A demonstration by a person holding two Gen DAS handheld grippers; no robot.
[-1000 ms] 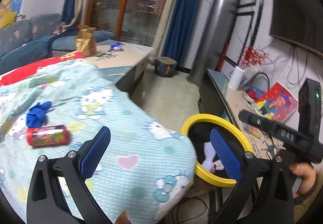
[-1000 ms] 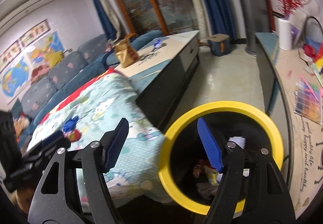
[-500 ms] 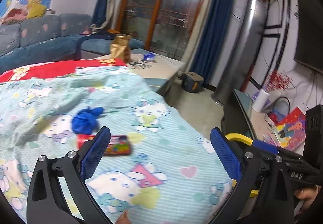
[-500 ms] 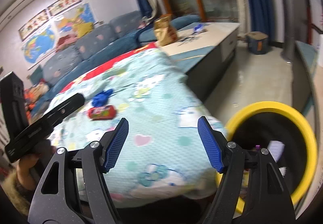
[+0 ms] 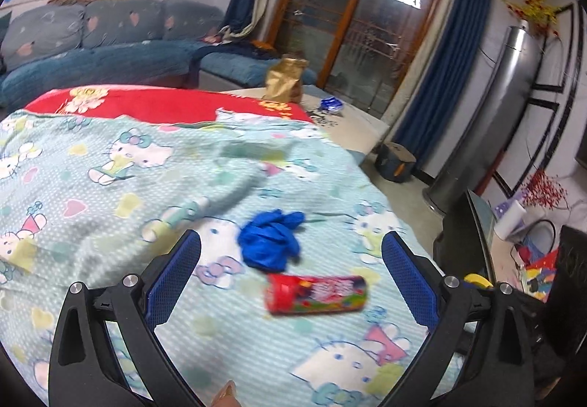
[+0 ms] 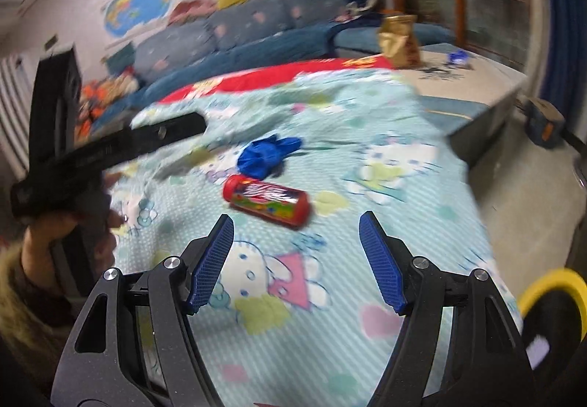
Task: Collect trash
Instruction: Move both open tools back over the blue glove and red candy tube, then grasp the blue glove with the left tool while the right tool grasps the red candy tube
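Observation:
A red candy tube (image 5: 316, 294) lies on its side on the Hello Kitty blanket (image 5: 110, 187), with a crumpled blue glove (image 5: 269, 242) just beyond it. My left gripper (image 5: 291, 277) is open and empty, hovering over both. In the right wrist view the tube (image 6: 266, 200) and the glove (image 6: 266, 154) lie ahead of my right gripper (image 6: 296, 256), which is open and empty. The yellow-rimmed trash bin (image 6: 550, 293) shows at the lower right edge; a sliver of its rim (image 5: 477, 280) shows behind the left gripper's right finger.
A low table (image 5: 352, 121) with a gold bag (image 5: 286, 80) stands beyond the blanket. A blue sofa (image 5: 91, 44) runs along the back wall. A side shelf with clutter (image 5: 532, 245) is at the right. The left gripper's body (image 6: 110, 146) crosses the right wrist view.
Both grippers swung left, away from the yellow bin and toward the blanket. The tube and glove now sit between the fingers in both views. Both grippers stayed open.

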